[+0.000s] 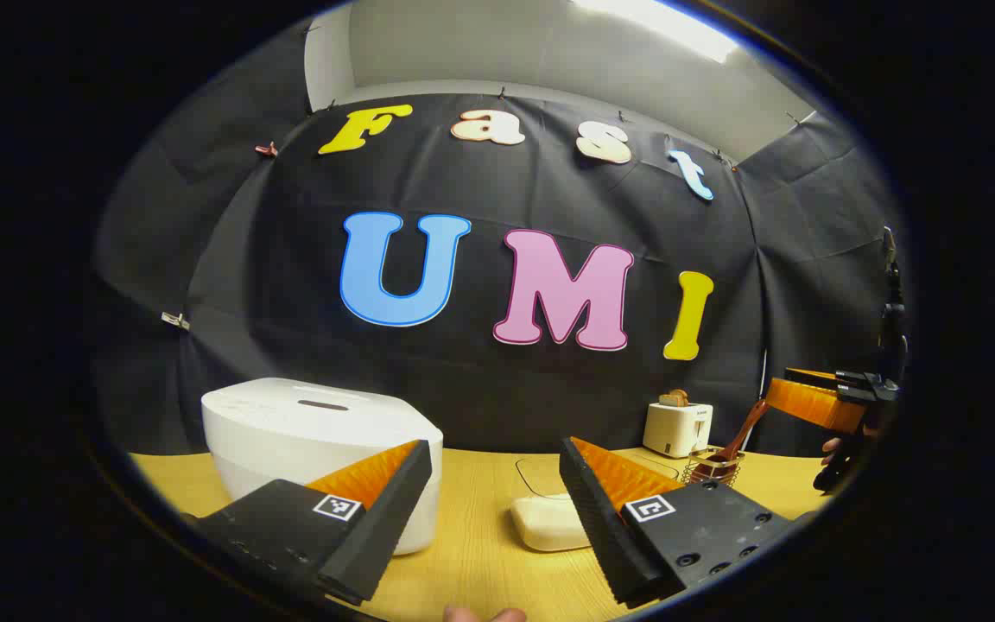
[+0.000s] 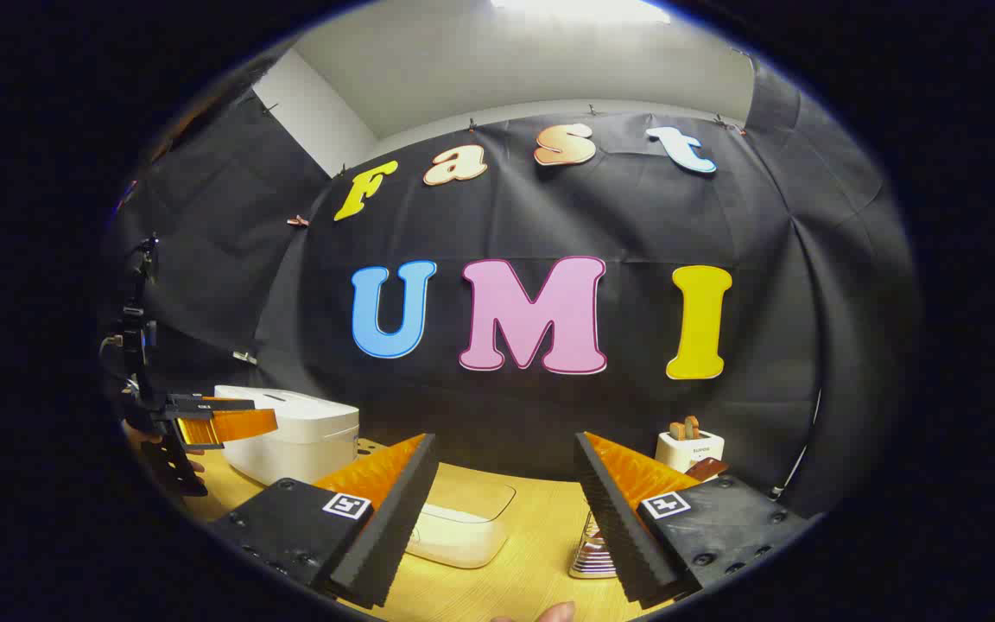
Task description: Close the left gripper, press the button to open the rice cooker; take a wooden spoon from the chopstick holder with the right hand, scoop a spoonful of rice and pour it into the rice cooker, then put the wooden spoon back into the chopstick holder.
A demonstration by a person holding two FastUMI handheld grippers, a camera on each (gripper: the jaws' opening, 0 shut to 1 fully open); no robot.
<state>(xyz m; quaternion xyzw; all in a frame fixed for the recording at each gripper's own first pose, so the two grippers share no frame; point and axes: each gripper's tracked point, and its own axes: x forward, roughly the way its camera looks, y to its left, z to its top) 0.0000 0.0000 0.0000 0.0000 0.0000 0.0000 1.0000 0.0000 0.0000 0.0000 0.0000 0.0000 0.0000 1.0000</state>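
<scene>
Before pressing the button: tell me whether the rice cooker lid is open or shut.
Shut: the rice cooker lid lies flat on its body, no gap showing.

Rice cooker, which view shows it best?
The left gripper view: the rice cooker sits close, lid shut, partly behind a finger. The right gripper view shows it smaller, off left, behind the left gripper.

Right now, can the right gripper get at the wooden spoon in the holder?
Probably yes. The right gripper is open, and the wooden spoon stands in the chopstick holder just ahead of its fingers, with nothing between them.
</scene>
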